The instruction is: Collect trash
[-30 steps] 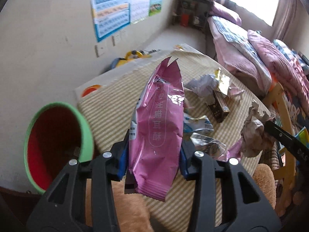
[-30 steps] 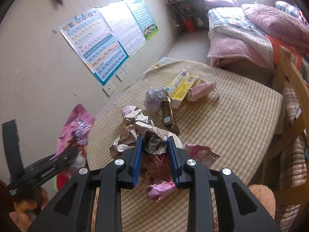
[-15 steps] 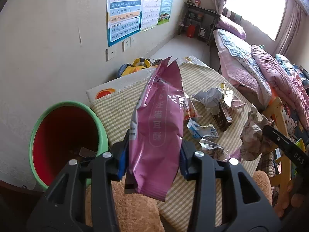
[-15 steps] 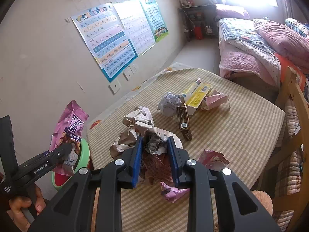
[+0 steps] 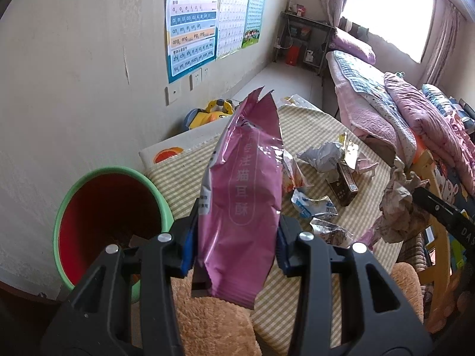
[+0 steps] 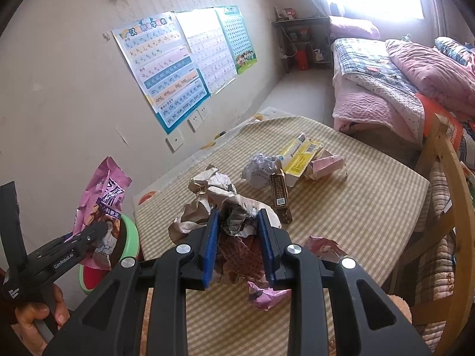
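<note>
My left gripper [image 5: 236,244] is shut on a pink snack bag [image 5: 243,195], which stands upright between the blue pads beside the table's near left corner. A green bin with a red inside [image 5: 109,210] sits just left of it, below. In the right wrist view the same bag [image 6: 101,207] hangs over the bin [image 6: 130,231]. My right gripper [image 6: 239,246] is shut on a wad of crumpled brown paper [image 6: 213,195], lifted off the checked tablecloth [image 6: 356,207]. The wad [image 5: 397,207] also shows at the right of the left wrist view.
Wrappers [image 5: 314,207], a dark carton [image 6: 280,198], a yellow box [image 6: 299,155] and a grey paper ball [image 6: 259,169] lie on the table. A wooden chair [image 6: 451,195] stands at the right, a bed [image 6: 386,77] beyond, a tan plush toy [image 5: 207,320] below the left gripper.
Both grippers have drawn back and risen a little with their loads. The bin now shows more fully left of the pink bag.
</note>
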